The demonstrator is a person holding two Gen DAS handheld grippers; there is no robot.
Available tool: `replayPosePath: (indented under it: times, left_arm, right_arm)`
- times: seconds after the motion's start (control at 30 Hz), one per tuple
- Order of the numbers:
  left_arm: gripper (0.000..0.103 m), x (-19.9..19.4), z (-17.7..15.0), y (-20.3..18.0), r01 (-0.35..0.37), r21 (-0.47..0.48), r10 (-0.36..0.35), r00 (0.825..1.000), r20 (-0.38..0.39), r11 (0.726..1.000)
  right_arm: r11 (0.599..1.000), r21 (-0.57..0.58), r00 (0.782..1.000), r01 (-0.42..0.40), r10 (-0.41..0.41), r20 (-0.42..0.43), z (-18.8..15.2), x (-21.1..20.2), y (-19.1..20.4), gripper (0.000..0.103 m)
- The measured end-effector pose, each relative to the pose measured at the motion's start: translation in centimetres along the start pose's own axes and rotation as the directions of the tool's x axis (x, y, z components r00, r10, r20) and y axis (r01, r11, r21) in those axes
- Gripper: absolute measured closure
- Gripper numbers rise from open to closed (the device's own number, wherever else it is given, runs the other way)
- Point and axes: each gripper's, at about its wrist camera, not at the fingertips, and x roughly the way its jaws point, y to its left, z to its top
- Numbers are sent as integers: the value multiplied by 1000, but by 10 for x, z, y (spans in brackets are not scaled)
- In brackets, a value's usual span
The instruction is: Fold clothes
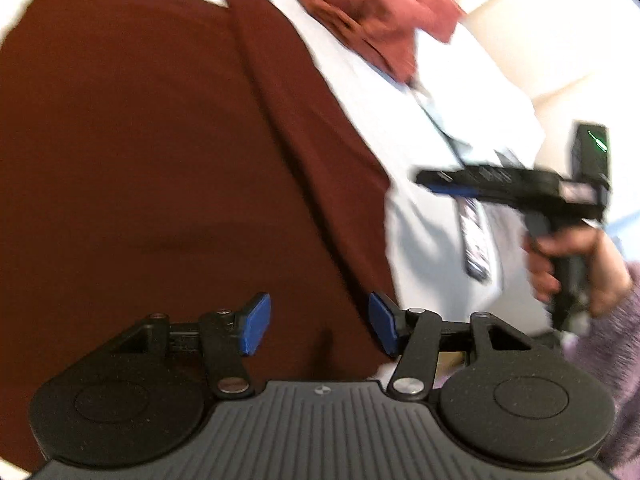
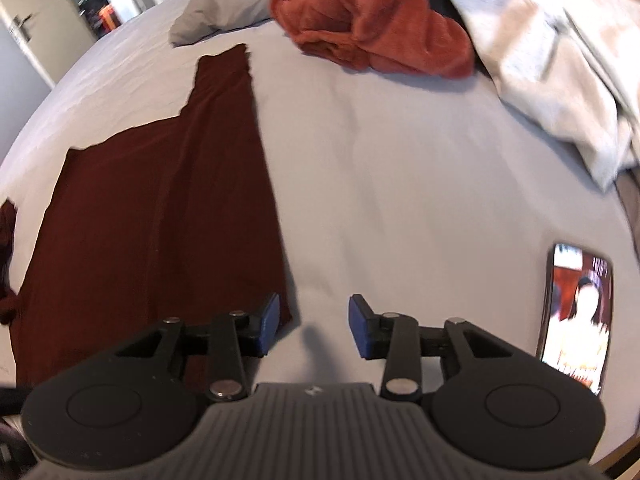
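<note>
Both tools are spread with nothing pinched: the left tool (image 1: 320, 326) over the dark maroon garment (image 1: 140, 160), the right tool (image 2: 314, 326) at its right edge. For a clean fold, that long edge should be gripped at matching points and carried across evenly. The garment is spread flat, smooth and matte, on the bed (image 2: 400, 180), filling the left of both frames.

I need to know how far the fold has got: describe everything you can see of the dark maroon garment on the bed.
The dark maroon garment lies spread flat on the pale grey bed sheet, a thin, matte fabric with few wrinkles. Its right edge runs long and straight, and a lengthwise crease or fold line shows beside it. At the far end a narrow strip, perhaps a sleeve, extends beyond a stepped outline. Neither tool grips it: both stand open above its near edge, nothing between the pads. Its left side is cut off from view.
</note>
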Motion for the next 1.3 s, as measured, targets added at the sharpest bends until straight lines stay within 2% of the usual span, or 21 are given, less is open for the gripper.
replayPosePath:
  times: [0.1,0.23,0.43,0.53,0.7,0.8,0.87,0.97,1.07,1.13,1.17,1.2,1.23,1.3]
  left_arm:
    - [51,-23,7,18,-82,-45,85,993,86,996]
    - [51,-58,10,51,-170,-112,189,965,180,979]
    - [51,-114,6,92,-281,-197,324,913,246,939]
    - [51,-140,4,111,-360,-208,406,876,258,909]
    - [51,-179,22,142,-496,-198,534,794,291,845]
    - [51,-188,37,157,-554,-194,586,751,303,810]
    - [51,-189,45,169,-558,-200,593,746,303,805]
    - [51,-179,58,185,-553,-213,592,749,296,806]
    - [51,-168,65,195,-582,-223,623,725,293,782]
    - [51,-162,68,200,-593,-223,634,718,288,773]
    - [52,-158,70,202,-601,-218,640,715,283,769]
    - [62,-155,71,203,-612,-210,647,711,276,762]
    - [80,-152,72,203,-623,-202,654,707,268,756]
    - [95,-148,72,202,-638,-188,664,698,268,747]
  right_arm:
    - [999,-31,999,-43,44,24,4,-8,15,44]
    - [990,-103,994,-99,103,33,0,-9,47,44]
    - [968,-202,988,-150,156,13,-13,-7,102,44]
    - [952,-250,983,-180,184,-8,-15,-4,132,44]
    - [923,-317,975,-219,215,-46,-16,5,177,44]
    - [909,-350,973,-228,221,-61,-17,13,197,44]
    - [900,-370,973,-230,220,-70,-17,18,208,44]
    - [899,-379,975,-222,205,-84,-20,28,216,44]
    - [899,-389,980,-201,180,-89,-23,38,221,44]
    - [894,-413,985,-173,150,-89,-26,45,225,41]
    - [890,-430,988,-154,129,-88,-27,47,227,39]
    - [883,-452,991,-129,103,-83,-29,50,228,35]
    - [872,-477,994,-105,77,-79,-31,52,229,34]
    - [845,-531,997,-63,27,-76,-33,55,231,34]
